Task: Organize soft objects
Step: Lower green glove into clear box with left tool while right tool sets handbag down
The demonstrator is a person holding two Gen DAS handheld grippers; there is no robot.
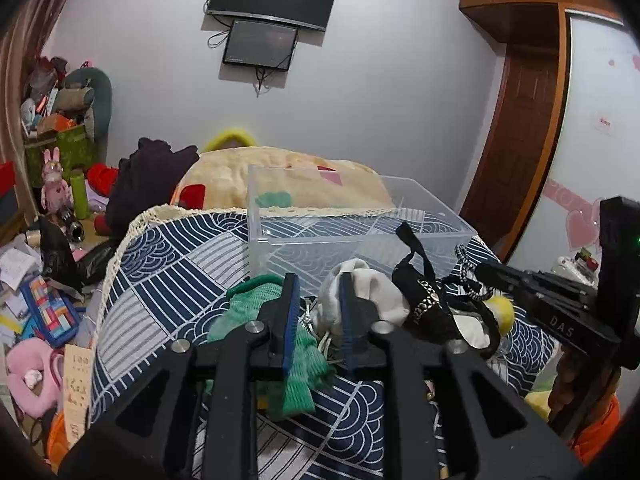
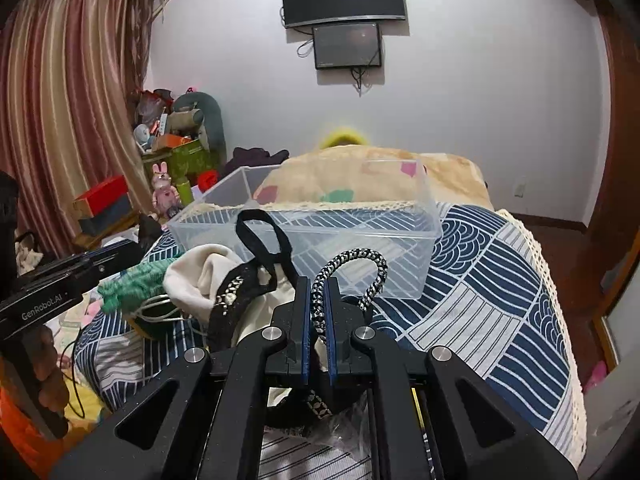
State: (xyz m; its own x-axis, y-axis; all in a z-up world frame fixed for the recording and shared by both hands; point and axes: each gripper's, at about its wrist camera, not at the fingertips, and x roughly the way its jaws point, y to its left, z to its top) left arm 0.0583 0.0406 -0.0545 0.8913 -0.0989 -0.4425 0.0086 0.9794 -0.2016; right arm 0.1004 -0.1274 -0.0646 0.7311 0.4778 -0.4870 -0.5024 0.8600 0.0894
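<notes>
A clear plastic bin [image 1: 280, 224] [image 2: 424, 216] stands empty on the blue patterned bedspread. A heap of soft things lies in front of it: a green knit cloth [image 1: 296, 368] [image 2: 132, 280], a cream cloth [image 1: 376, 292] [image 2: 200, 276], a black strap piece with gold trim [image 1: 424, 304] [image 2: 236, 304] and a yellow pompom [image 1: 502, 310]. My left gripper [image 1: 318, 292] is open over the heap, between the green and cream cloths. My right gripper [image 2: 319, 300] is shut on a black-and-white braided cord [image 2: 372, 264].
A cream blanket [image 1: 240, 176] [image 2: 360, 176] is heaped behind the bin. The floor at left is cluttered with toys, boxes and bags [image 1: 44, 312]. Curtains [image 2: 60, 120] hang at left; a wardrobe [image 1: 592, 120] stands at right. The bed edge [image 2: 552, 280] drops off at right.
</notes>
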